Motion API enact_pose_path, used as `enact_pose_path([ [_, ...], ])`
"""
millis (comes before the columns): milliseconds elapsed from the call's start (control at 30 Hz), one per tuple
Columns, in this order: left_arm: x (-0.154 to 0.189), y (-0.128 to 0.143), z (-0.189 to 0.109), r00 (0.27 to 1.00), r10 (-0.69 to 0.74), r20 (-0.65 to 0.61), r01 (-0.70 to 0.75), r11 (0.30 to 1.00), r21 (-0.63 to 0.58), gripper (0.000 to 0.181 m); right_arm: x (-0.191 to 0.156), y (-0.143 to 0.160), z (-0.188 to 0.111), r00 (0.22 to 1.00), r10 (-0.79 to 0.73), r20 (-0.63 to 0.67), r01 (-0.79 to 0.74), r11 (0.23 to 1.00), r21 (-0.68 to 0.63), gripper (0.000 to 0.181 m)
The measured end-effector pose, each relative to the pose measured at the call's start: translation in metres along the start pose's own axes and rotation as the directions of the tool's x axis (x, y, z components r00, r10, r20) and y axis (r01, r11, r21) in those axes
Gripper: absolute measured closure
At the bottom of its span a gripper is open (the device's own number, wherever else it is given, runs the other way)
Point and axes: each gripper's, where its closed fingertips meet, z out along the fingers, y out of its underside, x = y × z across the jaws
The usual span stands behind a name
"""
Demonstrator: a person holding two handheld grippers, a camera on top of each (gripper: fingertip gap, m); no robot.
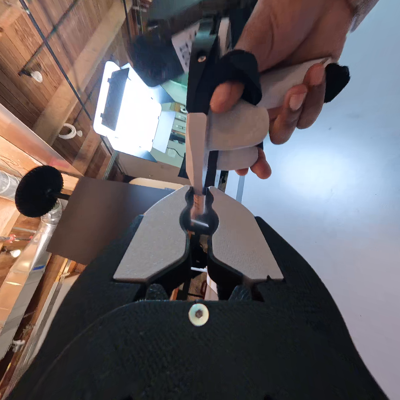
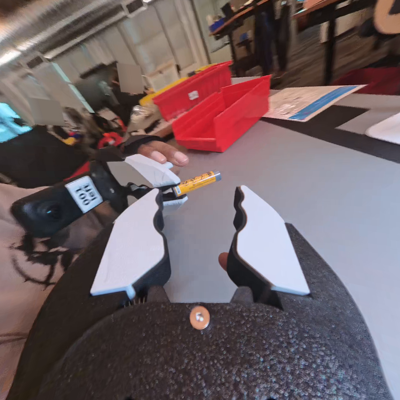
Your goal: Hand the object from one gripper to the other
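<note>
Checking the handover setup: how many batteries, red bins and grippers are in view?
battery: 1
red bins: 2
Grippers, left gripper and right gripper: 2
Total: 5

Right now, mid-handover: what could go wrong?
1. The left gripper pinches only one end of the yellow cylindrical battery; it sticks out and could pivot or slip.
2. The right gripper is open short of the battery; closing now would likely miss it.
3. A drop lands on the grey table, where it could roll.
</note>
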Motion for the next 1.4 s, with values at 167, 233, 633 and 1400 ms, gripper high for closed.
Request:
enact_pose_path([
  [167, 0.004, -0.02, -0.009, 0.999, 0.019, -0.051, -0.013, 0.993, 0.118, 0.171, -0.018, 0.002, -0.004, 0.982, -0.14, 0.127, 0.139, 0.99, 0.018, 0.113],
  [233, 0.006, -0.025, -0.01, 0.998, 0.012, -0.066, -0.003, 0.99, 0.14, 0.172, -0.025, 0.004, -0.006, 0.974, -0.131, 0.183, 0.132, 0.991, 0.008, 0.122],
  [633, -0.005, -0.034, -0.014, 0.945, -0.274, -0.176, 0.309, 0.926, 0.216, 0.16, -0.033, -0.005, -0.016, 0.955, -0.196, 0.222, 0.188, 0.981, 0.057, 0.134],
  [1400, 0.011, -0.01, -0.003, -0.349, -0.758, -0.551, 0.894, -0.094, -0.438, 0.162, -0.007, 0.009, -0.002, 0.175, -0.963, -0.206, 0.912, 0.237, -0.334, 0.134],
])
